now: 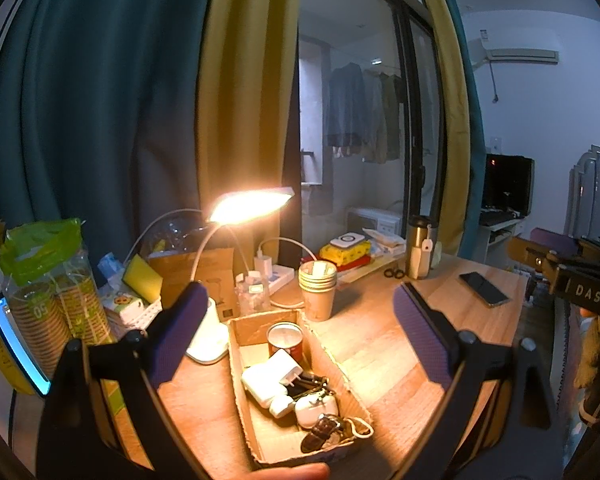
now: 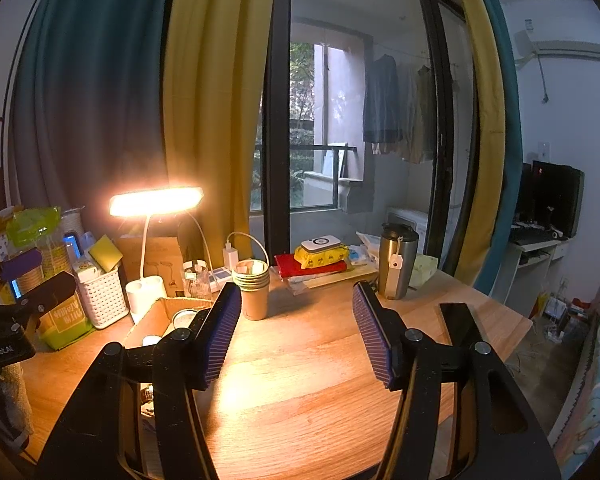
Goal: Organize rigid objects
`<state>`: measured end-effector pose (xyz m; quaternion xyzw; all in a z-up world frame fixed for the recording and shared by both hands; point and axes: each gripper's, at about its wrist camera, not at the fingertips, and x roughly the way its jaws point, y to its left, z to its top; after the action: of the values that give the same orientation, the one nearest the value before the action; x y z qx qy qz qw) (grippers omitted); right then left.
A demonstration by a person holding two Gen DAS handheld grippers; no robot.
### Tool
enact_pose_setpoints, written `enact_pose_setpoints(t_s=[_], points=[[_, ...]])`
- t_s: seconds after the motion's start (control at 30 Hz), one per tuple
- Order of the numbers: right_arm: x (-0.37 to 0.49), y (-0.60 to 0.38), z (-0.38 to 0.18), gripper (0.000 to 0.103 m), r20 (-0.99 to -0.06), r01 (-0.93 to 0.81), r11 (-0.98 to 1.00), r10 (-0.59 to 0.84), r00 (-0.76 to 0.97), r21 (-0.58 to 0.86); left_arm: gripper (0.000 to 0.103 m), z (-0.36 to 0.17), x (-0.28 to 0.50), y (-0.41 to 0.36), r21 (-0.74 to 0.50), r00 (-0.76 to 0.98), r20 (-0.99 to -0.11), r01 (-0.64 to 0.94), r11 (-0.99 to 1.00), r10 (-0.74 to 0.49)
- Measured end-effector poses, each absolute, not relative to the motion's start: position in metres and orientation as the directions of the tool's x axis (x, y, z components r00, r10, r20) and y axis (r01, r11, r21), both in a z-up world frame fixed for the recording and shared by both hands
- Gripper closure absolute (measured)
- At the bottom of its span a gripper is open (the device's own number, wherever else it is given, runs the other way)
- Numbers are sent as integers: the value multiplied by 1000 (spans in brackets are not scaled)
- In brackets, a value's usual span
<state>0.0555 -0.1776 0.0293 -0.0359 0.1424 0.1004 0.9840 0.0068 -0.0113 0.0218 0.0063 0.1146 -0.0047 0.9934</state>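
Right at the lens, the left gripper (image 1: 300,320) has its jaws spread wide with nothing between the pads, and the cardboard box (image 1: 320,360) sits on the desk (image 1: 380,344) directly below and between them, near the desk's front edge. Inside the box: a red tin (image 1: 286,340) at the far end, a white charger (image 1: 268,376) in the middle with its prongs showing, a white earbuds case (image 1: 314,410) and a wristwatch (image 1: 326,432) at the near end. A fingertip (image 1: 292,472) pokes in at the bottom edge.

Over on the right wrist view, the right gripper (image 2: 296,328) is parted about halfway, gripping nothing, bare wood beneath it. The box lies to its left, partly hidden by the left finger. A stack of paper cups (image 2: 254,288) stands just beyond that finger. A steel tumbler (image 2: 396,260) stands towards the back edge, a dark phone (image 2: 460,320) lies near the right edge, and the lit desk lamp (image 2: 156,200) glows over the back left.
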Motion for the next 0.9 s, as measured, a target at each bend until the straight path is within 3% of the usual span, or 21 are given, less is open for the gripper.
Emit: enact_pose_setpoints(t_s=[0.9], points=[[53, -175, 29, 42, -289, -210, 977, 189, 938, -43, 8, 24, 4, -15, 19, 975, -221, 22, 1000, -17]])
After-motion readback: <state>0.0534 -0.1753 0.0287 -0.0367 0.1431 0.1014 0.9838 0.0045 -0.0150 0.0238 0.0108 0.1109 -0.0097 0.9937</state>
